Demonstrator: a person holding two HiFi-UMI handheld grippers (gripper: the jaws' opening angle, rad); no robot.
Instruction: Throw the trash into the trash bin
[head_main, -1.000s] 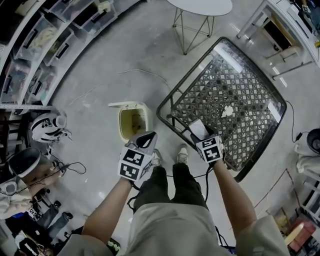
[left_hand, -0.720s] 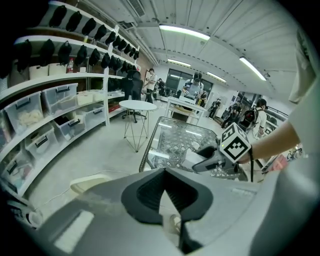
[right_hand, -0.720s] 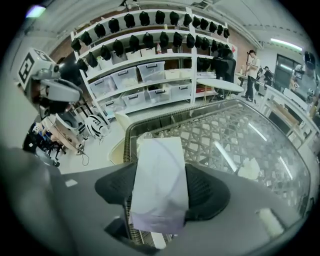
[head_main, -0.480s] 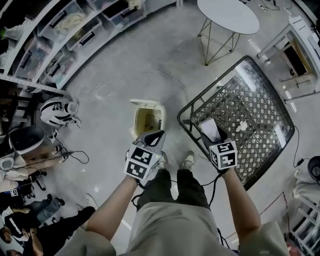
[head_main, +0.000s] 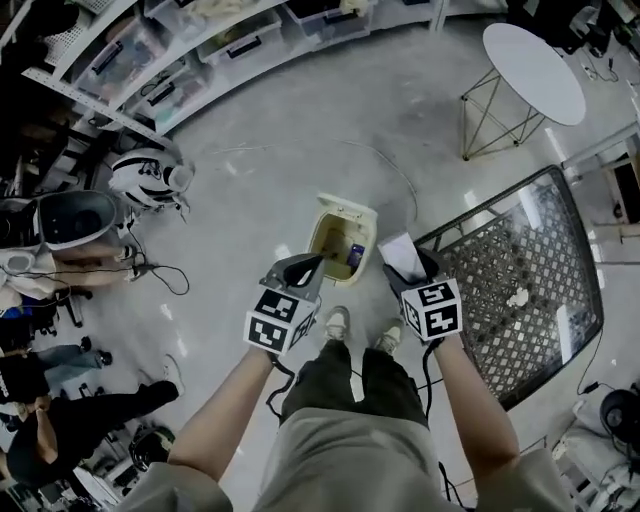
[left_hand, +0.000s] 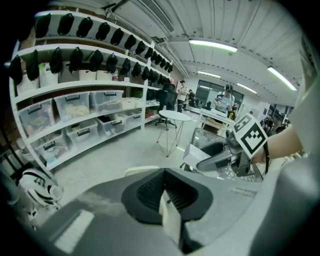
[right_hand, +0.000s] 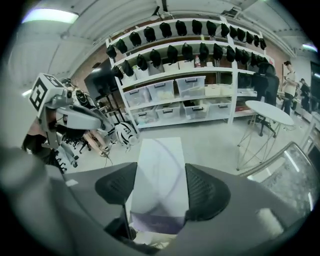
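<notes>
Closest to the camera, the person's two forearms reach out over the shoes (head_main: 337, 322). The left gripper (head_main: 305, 266) has its jaws pressed together, as its own view shows. The right gripper (head_main: 405, 268) is clamped on a white box (head_main: 397, 250). In the right gripper view the box (right_hand: 160, 170) stands upright between the two dark pads (right_hand: 206, 192), with a purple band at its lower end.

Just ahead of the grippers the trash bin (head_main: 325, 222) stands open on the grey floor, and a small blue thing (head_main: 355, 255) lies inside it. The box is not in the bin: it is just beside the bin's right edge, in line with the near corner of the mesh table (head_main: 530, 290).

One second ago the bin was left of both grippers and the box was over the mesh table. Now the bin lies between the two grippers, and the table has shifted to the right of the view. Both grippers hold as before.

Farther away are a white helmet (head_main: 145, 178) on the left, a round white table (head_main: 535, 70), and shelves with plastic bins (head_main: 240, 35).
</notes>
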